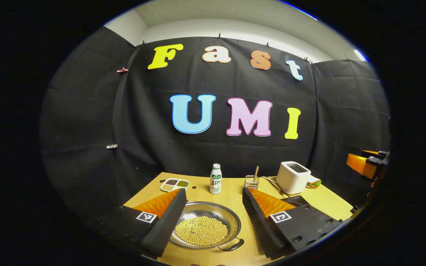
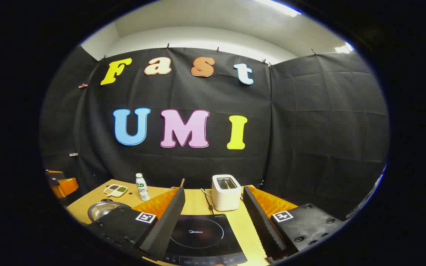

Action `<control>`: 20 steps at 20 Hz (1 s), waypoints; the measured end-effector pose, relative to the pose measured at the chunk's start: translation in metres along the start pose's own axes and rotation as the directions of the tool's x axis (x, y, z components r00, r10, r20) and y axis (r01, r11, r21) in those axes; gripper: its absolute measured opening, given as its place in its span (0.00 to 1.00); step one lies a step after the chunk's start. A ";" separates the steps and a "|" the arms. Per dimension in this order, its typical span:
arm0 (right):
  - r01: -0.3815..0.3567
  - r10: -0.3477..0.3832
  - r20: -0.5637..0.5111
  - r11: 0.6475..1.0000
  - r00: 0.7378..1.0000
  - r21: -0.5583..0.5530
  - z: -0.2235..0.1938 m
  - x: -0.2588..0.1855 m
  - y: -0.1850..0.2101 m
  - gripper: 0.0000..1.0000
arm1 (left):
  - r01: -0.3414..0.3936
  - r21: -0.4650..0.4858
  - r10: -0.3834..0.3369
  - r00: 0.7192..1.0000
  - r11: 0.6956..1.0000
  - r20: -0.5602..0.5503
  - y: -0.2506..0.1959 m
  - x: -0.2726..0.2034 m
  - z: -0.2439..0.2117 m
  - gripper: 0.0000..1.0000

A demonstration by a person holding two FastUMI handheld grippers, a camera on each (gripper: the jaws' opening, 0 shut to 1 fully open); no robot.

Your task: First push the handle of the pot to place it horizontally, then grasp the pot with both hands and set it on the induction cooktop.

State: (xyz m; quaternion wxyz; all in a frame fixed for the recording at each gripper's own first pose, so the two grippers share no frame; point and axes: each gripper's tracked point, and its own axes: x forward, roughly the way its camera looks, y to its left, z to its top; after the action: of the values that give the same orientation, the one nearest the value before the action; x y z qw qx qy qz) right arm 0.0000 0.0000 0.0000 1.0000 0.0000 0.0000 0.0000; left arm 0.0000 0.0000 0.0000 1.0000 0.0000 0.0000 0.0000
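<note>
Your left claw is spread wide over the table, holding nothing, with the pot of beans sitting between its fingers, handle poking toward you. Your right claw is wide open too, hanging above the cooktop. The toaster stands just behind it, bottle farther left.
</note>
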 end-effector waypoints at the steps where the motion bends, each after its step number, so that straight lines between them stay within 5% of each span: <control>1: 0.003 -0.003 -0.006 1.000 1.000 0.003 -0.001 0.000 0.001 0.98 | 0.002 -0.002 -0.002 1.000 1.000 0.005 0.000 -0.002 0.002 0.95; 20: -0.002 0.001 0.028 0.999 1.000 0.046 0.017 -0.008 0.006 0.98 | 0.061 0.042 -0.063 0.997 0.997 0.040 -0.002 -0.013 0.015 0.95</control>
State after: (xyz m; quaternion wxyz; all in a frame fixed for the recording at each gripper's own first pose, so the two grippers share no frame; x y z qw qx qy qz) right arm -0.0080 0.0063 0.0172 0.9996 0.0229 -0.0139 0.0006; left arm -0.0126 -0.0018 0.0150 0.9991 0.0202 -0.0206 -0.0310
